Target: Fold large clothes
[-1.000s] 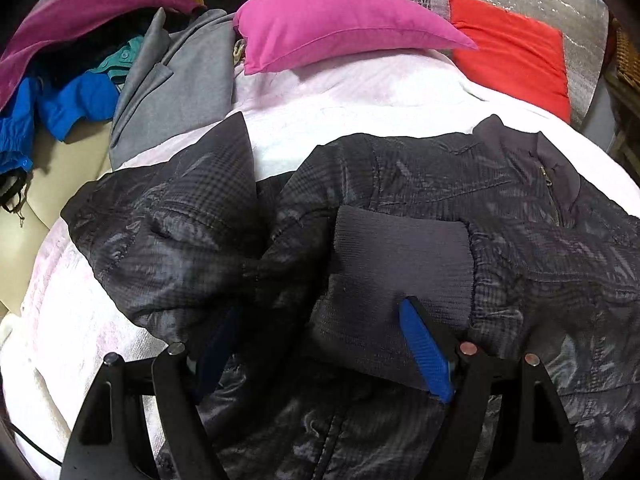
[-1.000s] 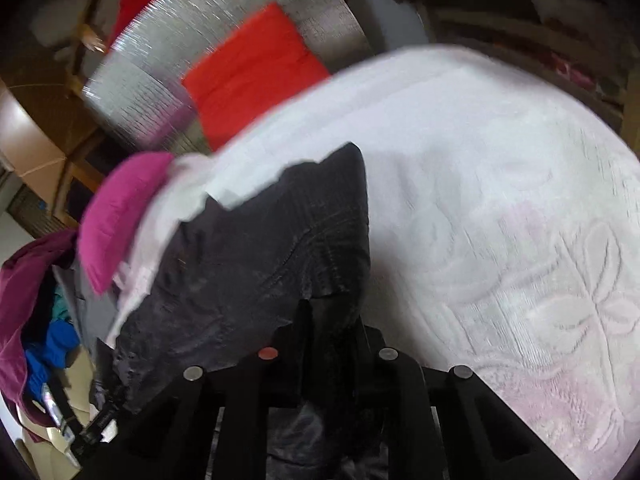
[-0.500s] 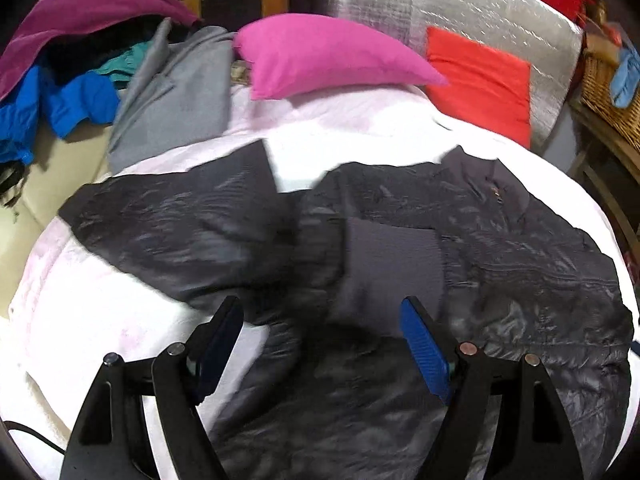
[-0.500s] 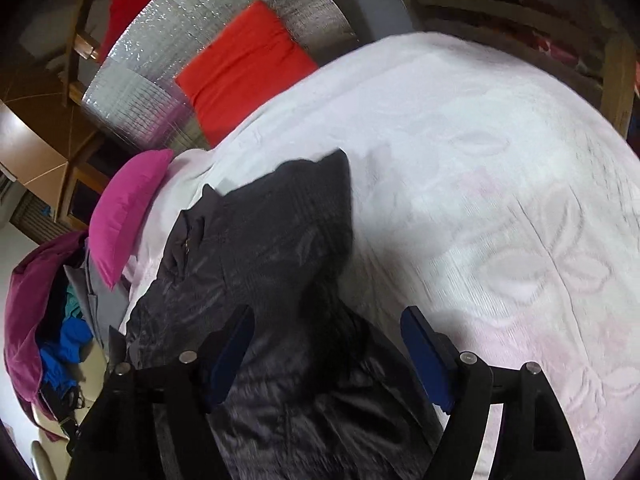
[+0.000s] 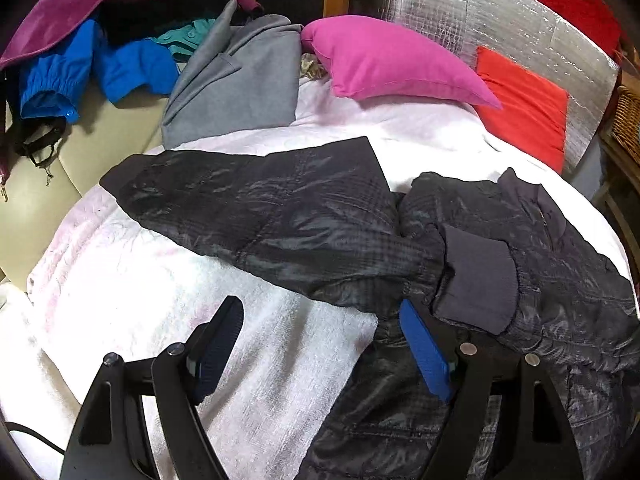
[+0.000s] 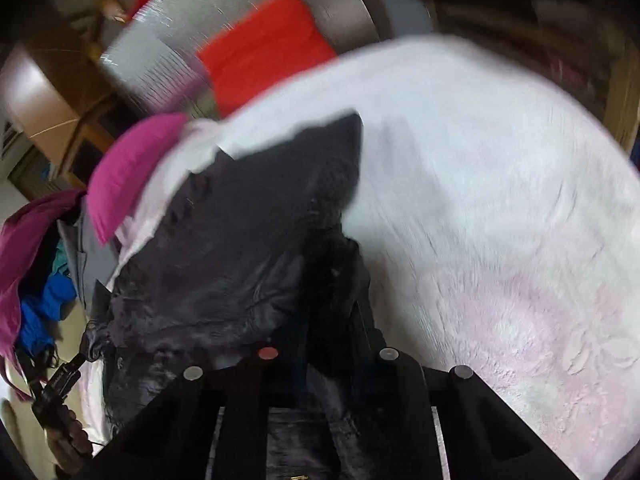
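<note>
Black jacket [image 5: 328, 224] on white bedspread [image 5: 160, 300], left gripper [image 5: 320, 344] wide, right gripper [image 6: 324, 344] pinching jacket

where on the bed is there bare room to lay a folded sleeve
Bare white bedspread lies under the open left gripper, beside the black jacket. A wider bare stretch lies right of the jacket in the right wrist view. It is crowded near the pink pillow, grey coat and clothes pile.
</note>
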Tool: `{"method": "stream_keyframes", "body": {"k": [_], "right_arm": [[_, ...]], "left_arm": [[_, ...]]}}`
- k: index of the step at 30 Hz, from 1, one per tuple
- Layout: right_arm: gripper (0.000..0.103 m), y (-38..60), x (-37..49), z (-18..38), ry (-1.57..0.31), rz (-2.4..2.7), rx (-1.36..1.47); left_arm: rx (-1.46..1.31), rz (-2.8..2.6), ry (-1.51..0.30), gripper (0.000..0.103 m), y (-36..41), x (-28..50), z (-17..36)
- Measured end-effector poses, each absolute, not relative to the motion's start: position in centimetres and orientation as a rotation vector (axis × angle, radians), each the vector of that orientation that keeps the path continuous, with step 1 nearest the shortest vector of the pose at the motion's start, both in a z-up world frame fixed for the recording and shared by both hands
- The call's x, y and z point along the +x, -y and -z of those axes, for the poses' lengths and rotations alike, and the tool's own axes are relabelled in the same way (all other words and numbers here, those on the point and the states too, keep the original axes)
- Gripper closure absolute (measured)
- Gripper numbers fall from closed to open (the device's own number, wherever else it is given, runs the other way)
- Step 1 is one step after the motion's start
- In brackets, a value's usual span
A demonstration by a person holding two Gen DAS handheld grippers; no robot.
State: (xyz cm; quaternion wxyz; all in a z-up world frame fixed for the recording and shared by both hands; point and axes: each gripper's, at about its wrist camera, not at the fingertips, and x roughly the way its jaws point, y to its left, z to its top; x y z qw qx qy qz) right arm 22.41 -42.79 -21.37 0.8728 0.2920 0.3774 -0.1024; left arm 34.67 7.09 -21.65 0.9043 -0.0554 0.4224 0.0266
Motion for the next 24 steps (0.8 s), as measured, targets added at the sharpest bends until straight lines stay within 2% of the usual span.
{"method": "stream_keyframes", "body": {"k": [2, 6, 11, 13, 15, 16, 24], "right_arm": [[0.085, 42.6, 22.1, 21.2, -0.78, 0.237, 0.615], [0.084, 43.5, 23.9, 24.4, -0.948, 0.297, 0.657], [0.077, 44.1, 22.9, 21.5, -0.859, 0.355, 0.672], [0.068, 44.4, 22.2, 20.4, -0.801, 0.407, 0.681], [0.037, 44.4, 21.7, 19.3, -0.737, 0.46, 0.697], [0.034, 44.2, 21.5, 18.9, -0.701, 0.473, 0.697], [0.034, 38.4, 22.8, 15.2, -0.513, 0.271, 0.603]], "left_arm": [[-0.128, -0.065, -0.874, 0.022, -7.5, 34.7, 21.6], [-0.194, -0.093, -0.889, 0.022, -9.3, 35.2, 21.7], [-0.276, -0.152, -0.879, 0.022, -12.3, 35.4, 21.6], [-0.312, -0.184, -0.872, 0.022, -13.7, 35.4, 21.6], [-0.35, -0.214, -0.865, 0.022, -15.1, 35.4, 21.6], [-0.37, -0.234, -0.86, 0.022, -15.8, 35.5, 21.6], [-0.509, -0.366, -0.849, 0.022, -21.4, 37.3, 23.0]]}}
